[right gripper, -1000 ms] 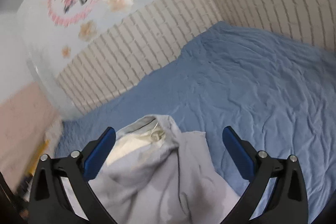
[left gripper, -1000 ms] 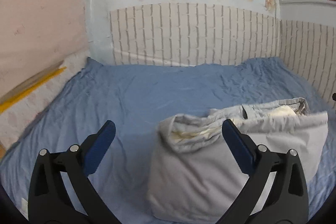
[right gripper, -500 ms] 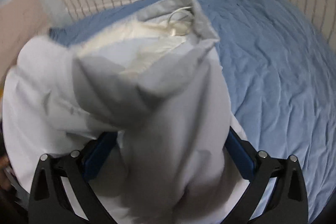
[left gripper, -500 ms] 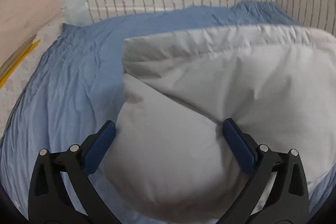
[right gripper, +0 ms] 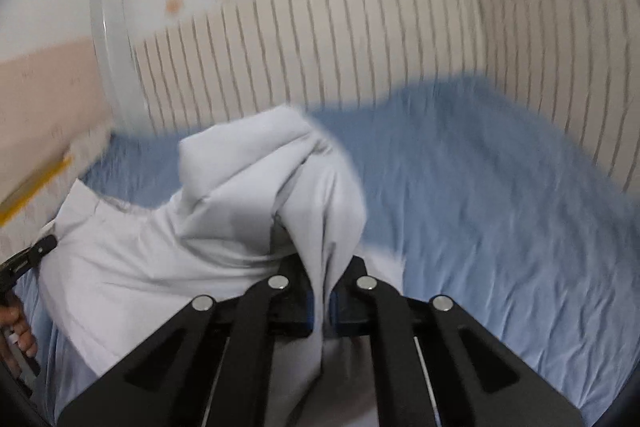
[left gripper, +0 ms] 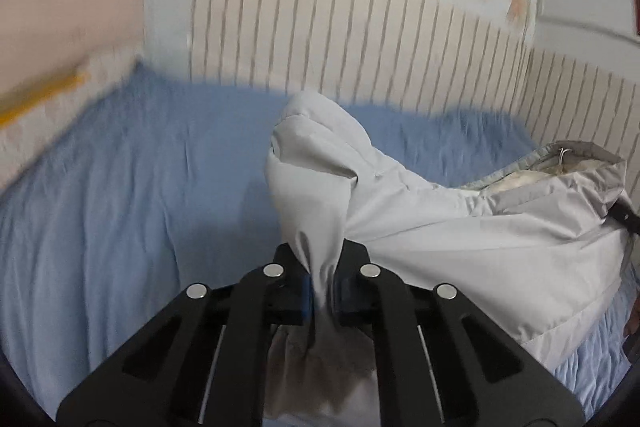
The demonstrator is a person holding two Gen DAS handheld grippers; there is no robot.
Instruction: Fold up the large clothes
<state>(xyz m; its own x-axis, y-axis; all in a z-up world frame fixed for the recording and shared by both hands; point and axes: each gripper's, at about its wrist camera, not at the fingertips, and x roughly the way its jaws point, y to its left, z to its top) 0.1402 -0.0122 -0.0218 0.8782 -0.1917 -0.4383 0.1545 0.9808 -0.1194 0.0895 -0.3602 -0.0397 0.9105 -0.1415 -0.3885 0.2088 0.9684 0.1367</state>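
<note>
A large light-grey padded jacket (left gripper: 460, 219) with a cream lining at its collar lies bunched on the blue bed sheet (left gripper: 120, 195). My left gripper (left gripper: 320, 287) is shut on a fold of the jacket, and the cloth rises up from between its fingers. In the right wrist view the same jacket (right gripper: 168, 251) spreads to the left. My right gripper (right gripper: 322, 303) is shut on another fold of it. The jacket hangs stretched between the two grippers, above the sheet.
The bed (right gripper: 480, 207) is bounded by a white brick-pattern wall panel (left gripper: 360, 39) at the back and right. A pink wall with a yellow strip (left gripper: 40, 99) runs along the left. The other gripper's black tip (right gripper: 28, 259) shows at the left edge.
Both grippers were open over the jacket; now both have shut on folds of it and lifted it. The views are motion-blurred.
</note>
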